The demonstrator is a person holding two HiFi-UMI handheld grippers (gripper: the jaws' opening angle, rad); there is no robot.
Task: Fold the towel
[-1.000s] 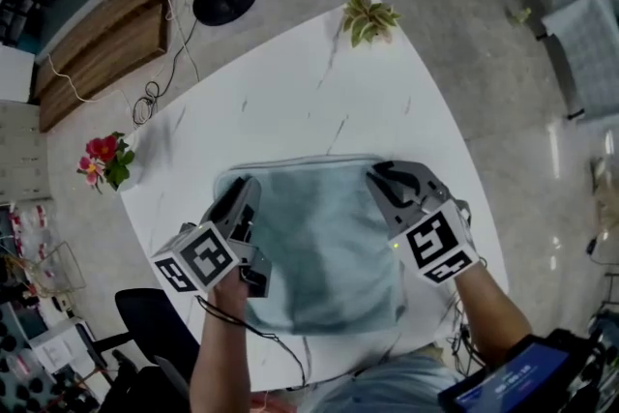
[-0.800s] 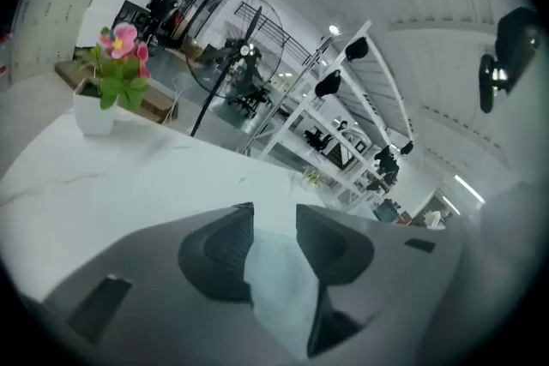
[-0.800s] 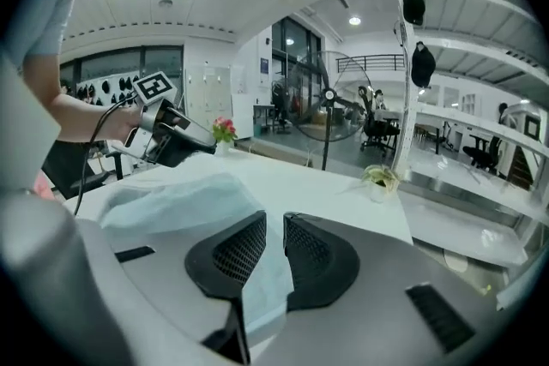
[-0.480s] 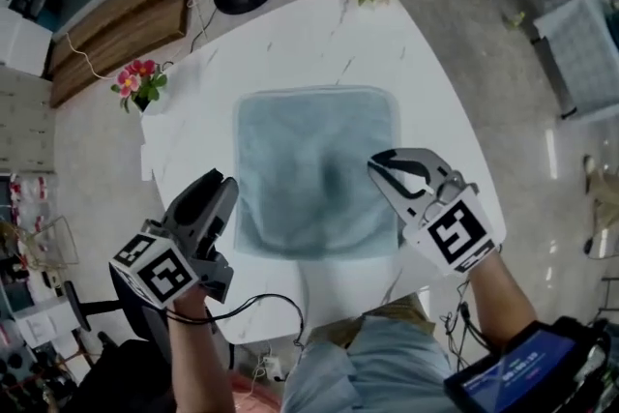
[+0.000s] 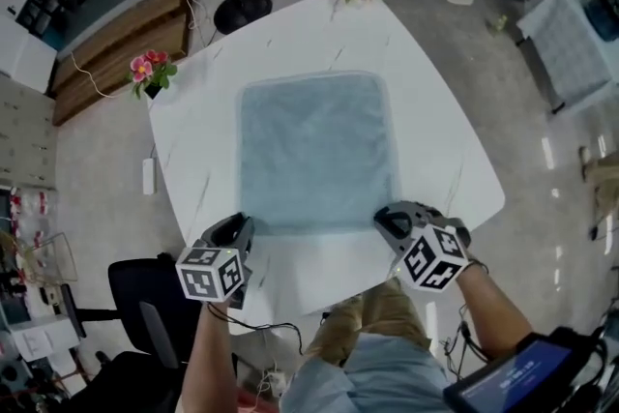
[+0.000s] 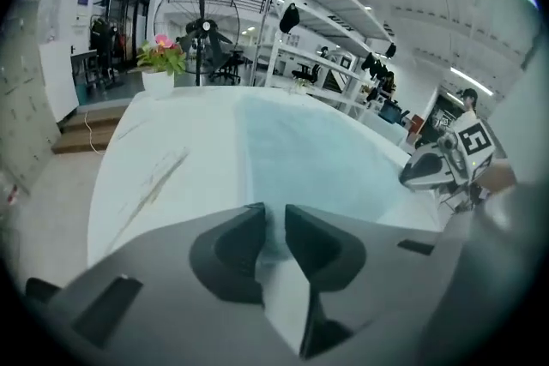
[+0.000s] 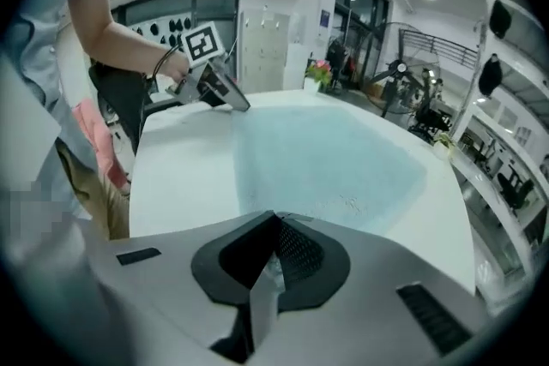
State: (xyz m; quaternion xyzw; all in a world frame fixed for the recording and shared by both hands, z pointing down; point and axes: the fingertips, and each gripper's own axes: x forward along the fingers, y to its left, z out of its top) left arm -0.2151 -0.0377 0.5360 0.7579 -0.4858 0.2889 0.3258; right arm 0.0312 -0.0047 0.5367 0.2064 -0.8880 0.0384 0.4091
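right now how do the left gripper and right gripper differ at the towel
Jaws: the left gripper shows a narrow gap, having just been closing, towel edge between; the right gripper is shut on the towel. Place: left gripper at its near left corner, right gripper at its near right. Both tilt downward.

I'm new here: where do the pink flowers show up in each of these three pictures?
Head view: flowers upper left, at the table's corner.
Left gripper view: upper left, beyond the towel.
Right gripper view: small, top centre, past the towel.
Shared landmark: the fan stands near them in all three.
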